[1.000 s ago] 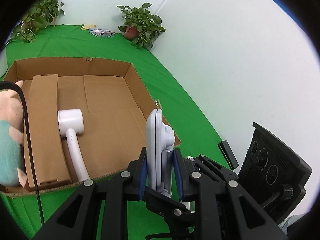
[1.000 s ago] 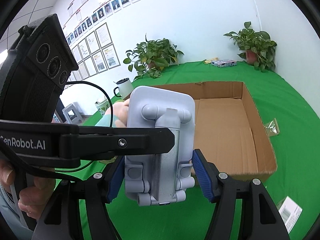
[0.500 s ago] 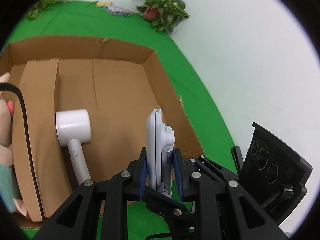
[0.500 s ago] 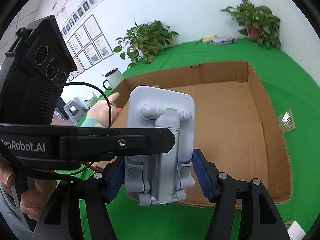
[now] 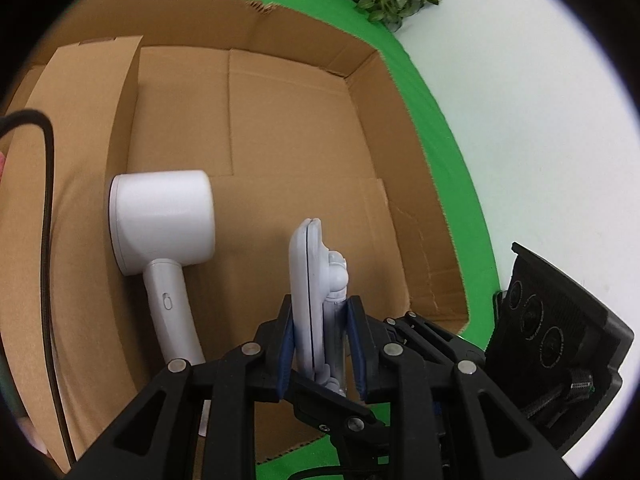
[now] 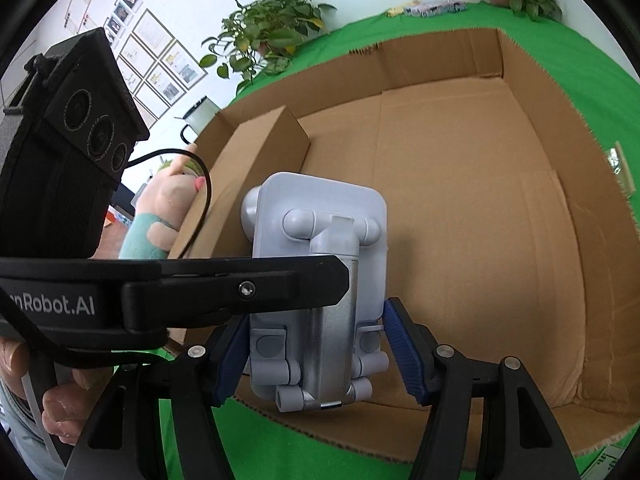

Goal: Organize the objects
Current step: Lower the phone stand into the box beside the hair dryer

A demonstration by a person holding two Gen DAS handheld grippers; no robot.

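Above the near part of the cardboard box (image 5: pixel 304 128), a pale grey phone holder (image 5: pixel 318 300) is held upright — it is pinched by its flat faces between the 2 blue-padded fingers of the left gripper (image 5: pixel 322 356). The right gripper (image 6: pixel 320 354) is placed at the same holder, with its fingers (image 6: pixel 404 356) seen at the holder's 2 side edges; whether they press on it cannot be told, as a narrow gap seems to show on the right side. Inside the box, left of the holder, a white hair dryer (image 5: pixel 164 232) is laid flat with its handle toward the near wall. Further left in the box a folded cardboard insert (image 5: pixel 80 128) is seen, and beyond the box's left wall a plush toy (image 6: pixel 164 216). The box is set on a green-covered counter (image 6: pixel 592 64).
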